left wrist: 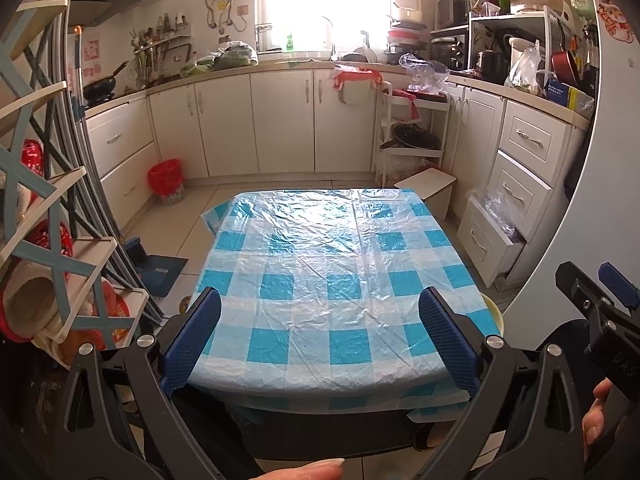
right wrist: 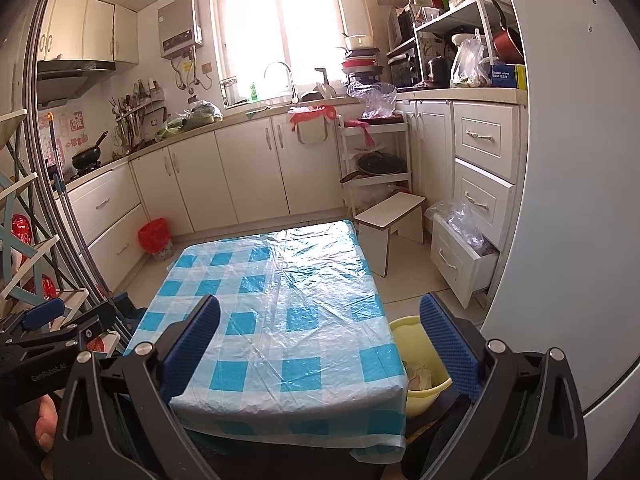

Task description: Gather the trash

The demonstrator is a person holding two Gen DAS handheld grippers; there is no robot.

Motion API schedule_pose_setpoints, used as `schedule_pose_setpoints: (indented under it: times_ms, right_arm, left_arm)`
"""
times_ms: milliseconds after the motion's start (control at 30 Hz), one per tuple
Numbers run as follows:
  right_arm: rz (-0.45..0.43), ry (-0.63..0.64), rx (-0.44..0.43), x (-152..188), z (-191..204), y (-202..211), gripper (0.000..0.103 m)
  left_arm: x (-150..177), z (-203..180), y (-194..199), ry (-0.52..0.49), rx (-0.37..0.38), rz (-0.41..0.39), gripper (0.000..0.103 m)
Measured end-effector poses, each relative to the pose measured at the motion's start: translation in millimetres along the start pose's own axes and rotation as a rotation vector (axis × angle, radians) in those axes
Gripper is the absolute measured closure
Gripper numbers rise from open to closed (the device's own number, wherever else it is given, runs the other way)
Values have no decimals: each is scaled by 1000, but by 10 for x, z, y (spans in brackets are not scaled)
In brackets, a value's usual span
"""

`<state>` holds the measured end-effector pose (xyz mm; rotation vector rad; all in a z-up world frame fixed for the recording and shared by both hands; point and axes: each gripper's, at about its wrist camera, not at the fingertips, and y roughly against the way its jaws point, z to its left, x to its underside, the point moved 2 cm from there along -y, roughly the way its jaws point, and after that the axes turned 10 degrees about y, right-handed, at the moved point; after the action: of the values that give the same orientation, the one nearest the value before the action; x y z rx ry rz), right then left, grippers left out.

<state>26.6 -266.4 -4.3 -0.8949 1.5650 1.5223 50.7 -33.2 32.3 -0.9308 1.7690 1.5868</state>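
A low table (left wrist: 332, 280) with a blue-and-white checked plastic cloth stands right in front of both grippers. My left gripper (left wrist: 320, 340) is open over its near edge, with nothing between the blue pads (left wrist: 192, 340). My right gripper (right wrist: 320, 344) is open too, over the table's (right wrist: 272, 304) near right corner. A yellow bin (right wrist: 416, 332) stands on the floor beside that corner, with crumpled paper (right wrist: 420, 376) inside. Only its rim (left wrist: 494, 312) shows in the left wrist view. A red-lined waste bin (left wrist: 166, 180) (right wrist: 154, 238) stands by the left cabinets.
White cabinets line the far and right walls, and a bottom drawer (right wrist: 464, 256) stands open with plastic bags in it. A small white stool (right wrist: 392, 220) sits past the table's far right corner. A folding rack (left wrist: 48, 200) crowds the left, and a white fridge door (right wrist: 560, 200) the right.
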Motion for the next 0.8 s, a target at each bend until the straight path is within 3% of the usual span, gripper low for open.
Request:
schedule_pose_setpoints:
  times_ms: [800]
  right_arm:
    - [-4,19,-3,-28,54,21,7]
  left_arm:
    - [-29,10,47,5,-1,-7,8]
